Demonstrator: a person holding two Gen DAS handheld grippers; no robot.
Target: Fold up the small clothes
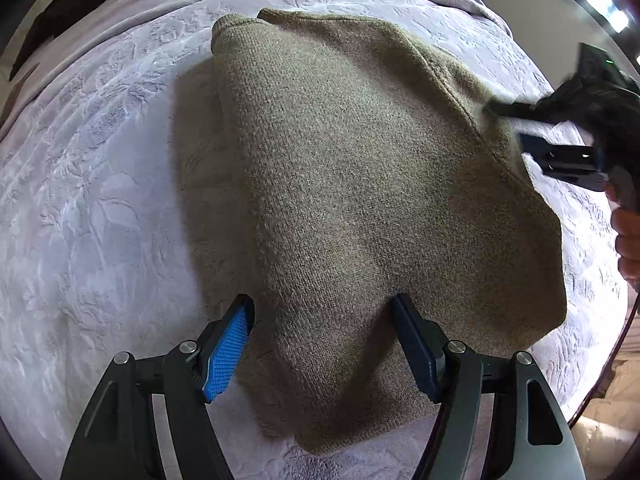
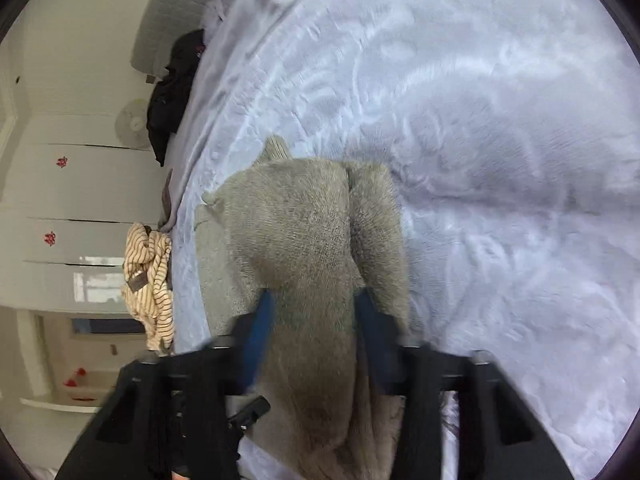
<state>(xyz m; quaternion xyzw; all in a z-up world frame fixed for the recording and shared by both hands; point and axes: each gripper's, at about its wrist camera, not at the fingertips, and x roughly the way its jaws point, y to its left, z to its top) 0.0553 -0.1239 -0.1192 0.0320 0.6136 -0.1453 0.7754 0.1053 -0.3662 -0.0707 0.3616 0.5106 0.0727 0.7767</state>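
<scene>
Both grippers are seen over an olive knitted sweater (image 1: pixel 360 184) spread on a pale lilac bedspread (image 1: pixel 100 200) — the left gripper (image 1: pixel 324 344) is held wide open, pads clear of the knit. A raised fold is straddled by the right gripper (image 2: pixel 316 340), jaws slightly parted — whether it is pinched cannot be told from the blur

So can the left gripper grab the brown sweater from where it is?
Probably yes. The left gripper hangs open right over the near part of the brown sweater, its blue pads on either side of a raised fold, with nothing between. The right gripper is off at the sweater's far edge.
</scene>
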